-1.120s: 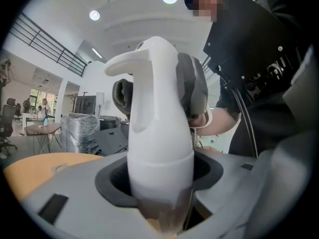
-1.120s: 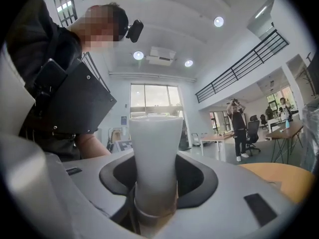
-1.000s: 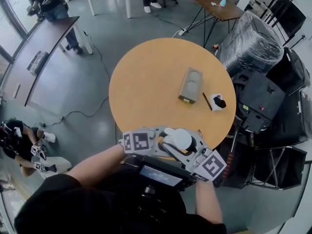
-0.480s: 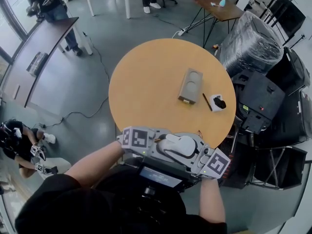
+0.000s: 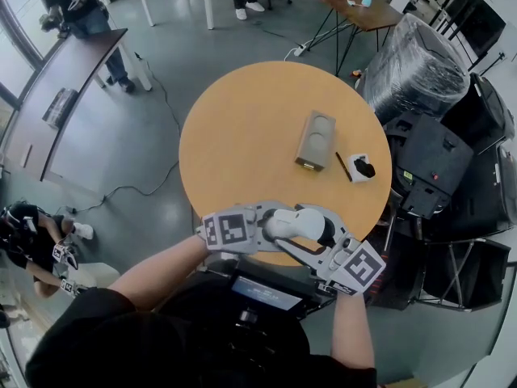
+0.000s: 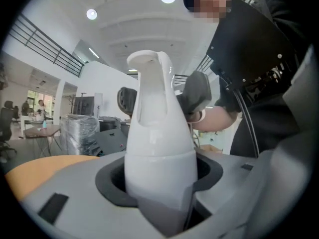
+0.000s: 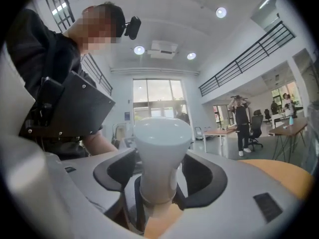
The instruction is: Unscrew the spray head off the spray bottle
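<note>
Two grippers meet over the near rim of the round tan wooden table (image 5: 234, 128), w/ the white plastic spray bottle (image 5: 297, 223) carried in the air btwn them. L gripper (image 6: 160, 166) is clamped on the wide lower body. The bottle's long axis runs along its jaws, off to the person's right, tapering to the flat-topped white spray head (image 6: 147, 61). R gripper (image 7: 162, 158) faces it from the opposite end, jaws either side of the narrow neck. They've just been opening w/ the head btwn them, and dark slits show each side, so prob. no bite now. Next twist needs R to re-close on the head and turn about that L–R axis. Farther out, well apart: grey box w/ round recesses (image 5: 316, 140), dark stick (image 5: 343, 168), small white tray (image 5: 361, 168).
</note>
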### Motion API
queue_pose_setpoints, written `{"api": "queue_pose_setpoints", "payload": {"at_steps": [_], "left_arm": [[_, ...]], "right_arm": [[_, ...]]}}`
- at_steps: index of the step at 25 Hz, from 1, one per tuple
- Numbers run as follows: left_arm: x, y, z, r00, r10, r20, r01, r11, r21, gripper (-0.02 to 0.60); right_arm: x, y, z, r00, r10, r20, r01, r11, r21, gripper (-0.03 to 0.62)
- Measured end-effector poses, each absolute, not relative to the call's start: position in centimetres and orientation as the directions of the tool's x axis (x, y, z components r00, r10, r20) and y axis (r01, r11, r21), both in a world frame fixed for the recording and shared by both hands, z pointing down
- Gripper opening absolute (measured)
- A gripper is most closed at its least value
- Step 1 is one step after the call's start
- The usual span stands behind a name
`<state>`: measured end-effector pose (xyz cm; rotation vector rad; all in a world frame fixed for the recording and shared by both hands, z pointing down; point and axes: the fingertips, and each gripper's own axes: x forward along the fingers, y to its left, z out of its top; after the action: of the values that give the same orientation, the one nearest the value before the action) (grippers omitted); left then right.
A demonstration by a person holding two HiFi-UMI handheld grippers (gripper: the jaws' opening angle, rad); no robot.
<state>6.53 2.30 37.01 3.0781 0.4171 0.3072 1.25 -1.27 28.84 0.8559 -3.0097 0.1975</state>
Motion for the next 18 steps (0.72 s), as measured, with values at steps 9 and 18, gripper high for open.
{"api": "queue_pose_setpoints", "payload": {"at_steps": [9, 18], "left_arm": [[7.0, -2.0, 37.2, 0.971, -0.154, 0.181, -0.155, -0.988, -0.009, 0.29], [5.8, -3.0, 44.8, 0.924, -0.322, 0.205, -0.349, -0.93, 0.113, 0.287]], "right_arm": [[2.5, -4.4, 29.8, -0.649, -0.755, 0.096, -0.747, 0.608, -0.27, 0.307], [1.2, -5.1, 30.8, -0.569, -0.797, 0.204, -0.822, 0.545, -0.163, 0.268]]}}
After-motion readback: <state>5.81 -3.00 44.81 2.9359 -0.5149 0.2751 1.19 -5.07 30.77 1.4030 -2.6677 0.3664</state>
